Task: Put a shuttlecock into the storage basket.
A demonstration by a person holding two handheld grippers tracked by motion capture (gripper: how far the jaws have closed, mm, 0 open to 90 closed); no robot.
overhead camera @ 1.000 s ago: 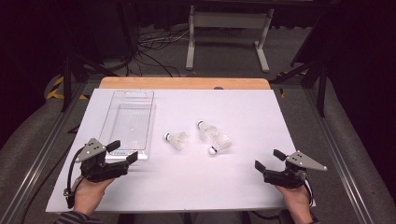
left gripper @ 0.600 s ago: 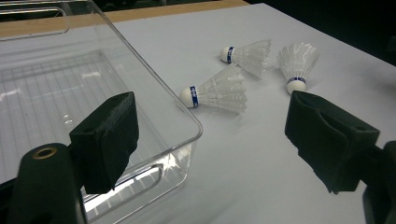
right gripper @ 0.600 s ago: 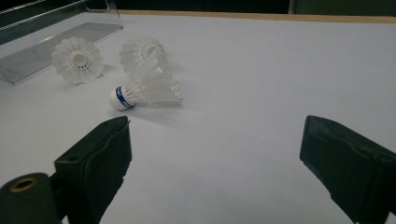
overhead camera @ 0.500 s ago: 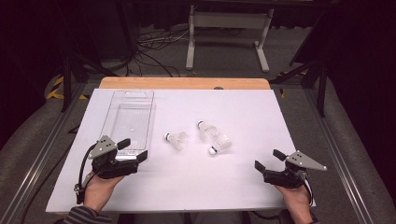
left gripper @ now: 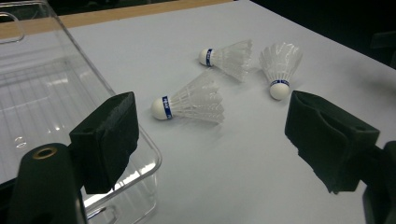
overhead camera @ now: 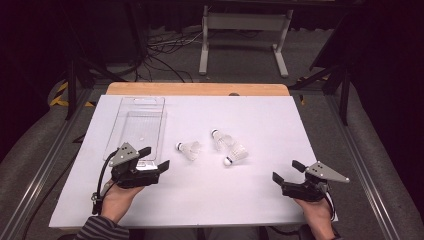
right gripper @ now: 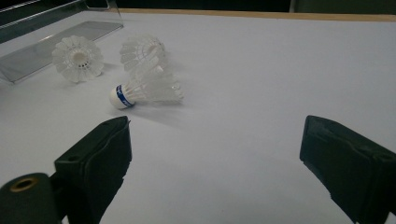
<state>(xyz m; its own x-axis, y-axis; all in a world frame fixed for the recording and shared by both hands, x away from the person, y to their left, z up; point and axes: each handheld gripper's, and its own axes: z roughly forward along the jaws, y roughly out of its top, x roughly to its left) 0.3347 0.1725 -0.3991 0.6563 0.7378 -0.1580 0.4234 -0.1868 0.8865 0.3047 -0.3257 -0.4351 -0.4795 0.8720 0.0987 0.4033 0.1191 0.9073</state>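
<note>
Three white shuttlecocks lie on the white table top (overhead camera: 250,200): a left one (overhead camera: 188,149), a far one (overhead camera: 220,139) and a right one (overhead camera: 236,154). My left gripper (overhead camera: 155,157) is open at the near right corner of a clear plastic tray (overhead camera: 137,125), a short way left of the left shuttlecock. In the left gripper view, this shuttlecock (left gripper: 191,100) lies just ahead between the wide jaws of that gripper (left gripper: 212,126). My right gripper (overhead camera: 286,170) is open and empty near the front right. The right shuttlecock (right gripper: 147,88) lies ahead of this gripper (right gripper: 217,149), to its left.
The tray (left gripper: 42,93) has nothing in it and its corner sits under my left jaw. A wooden strip (overhead camera: 197,89) runs along the table's far edge. Beyond it are cables and a metal stand (overhead camera: 245,30) on the floor.
My left gripper has moved right and a little forward, from the front left to the tray's near corner, closer to the shuttlecocks. The right gripper has stayed put.
</note>
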